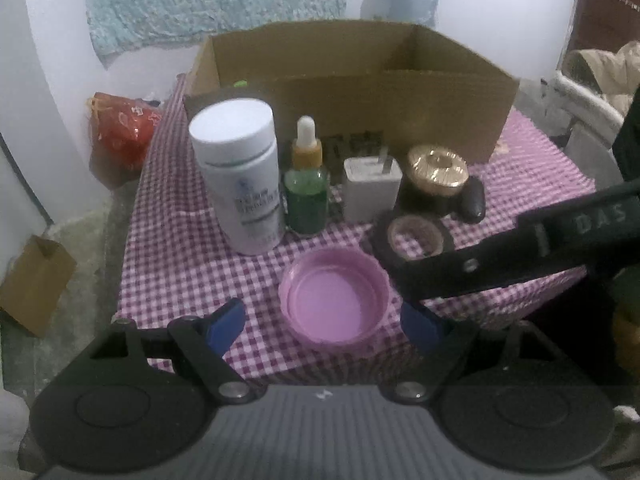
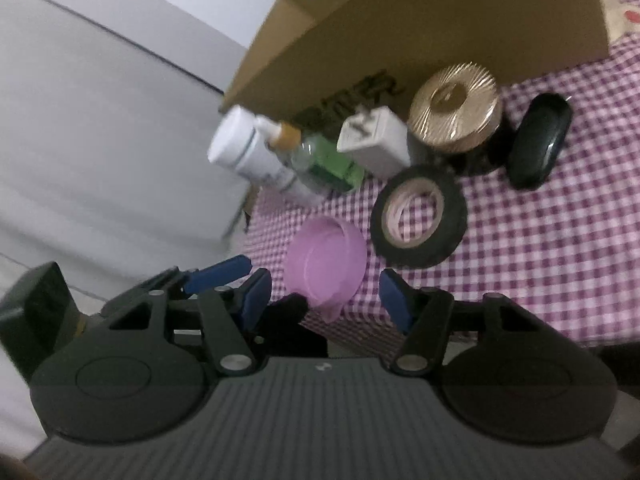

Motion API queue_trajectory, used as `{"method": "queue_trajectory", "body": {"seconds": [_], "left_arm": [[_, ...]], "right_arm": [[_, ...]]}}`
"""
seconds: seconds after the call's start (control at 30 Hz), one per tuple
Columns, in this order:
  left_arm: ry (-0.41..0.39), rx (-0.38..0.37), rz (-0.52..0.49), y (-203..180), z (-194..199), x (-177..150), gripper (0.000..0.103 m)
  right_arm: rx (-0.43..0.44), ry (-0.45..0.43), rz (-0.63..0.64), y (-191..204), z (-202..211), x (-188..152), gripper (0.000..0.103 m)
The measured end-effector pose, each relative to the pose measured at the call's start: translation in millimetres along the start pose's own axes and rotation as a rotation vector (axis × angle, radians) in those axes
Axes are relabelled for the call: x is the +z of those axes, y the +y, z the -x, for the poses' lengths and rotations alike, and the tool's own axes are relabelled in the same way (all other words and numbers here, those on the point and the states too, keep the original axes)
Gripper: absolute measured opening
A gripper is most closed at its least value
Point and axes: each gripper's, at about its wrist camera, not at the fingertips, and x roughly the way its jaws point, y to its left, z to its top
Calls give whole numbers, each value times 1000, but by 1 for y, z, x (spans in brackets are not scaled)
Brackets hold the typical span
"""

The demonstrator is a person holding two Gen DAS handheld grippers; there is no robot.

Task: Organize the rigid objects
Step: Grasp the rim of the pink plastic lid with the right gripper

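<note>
A pink lid lies open side up on the checked tablecloth, between the open blue pads of my left gripper. My right gripper is open too, with the pink lid just ahead of its pads; its black arm crosses the left wrist view from the right. Behind stand a white bottle, a green dropper bottle, a white charger, a gold-lidded jar, a black tape roll and a black oval object.
An open cardboard box stands at the back of the table. The table's front edge is close under both grippers. On the floor at left are a red bag and a small brown box. A chair with clothes is at the right.
</note>
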Motion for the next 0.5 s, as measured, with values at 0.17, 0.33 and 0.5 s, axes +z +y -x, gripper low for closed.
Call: {"method": "queue_trajectory", "body": {"seconds": [0.17,0.33,0.5], "left_arm": [[13,15,-9,0,-11,-4,86],[27,-36,26,8,-19,-5,86],[32,-55,44,14,-26,-8,85]], "right_arm": [[-45,12,15,8,-17,0,53],[-92,14,26,10,-22,2,46],[-105,16,16,11,-32,6,38]]}}
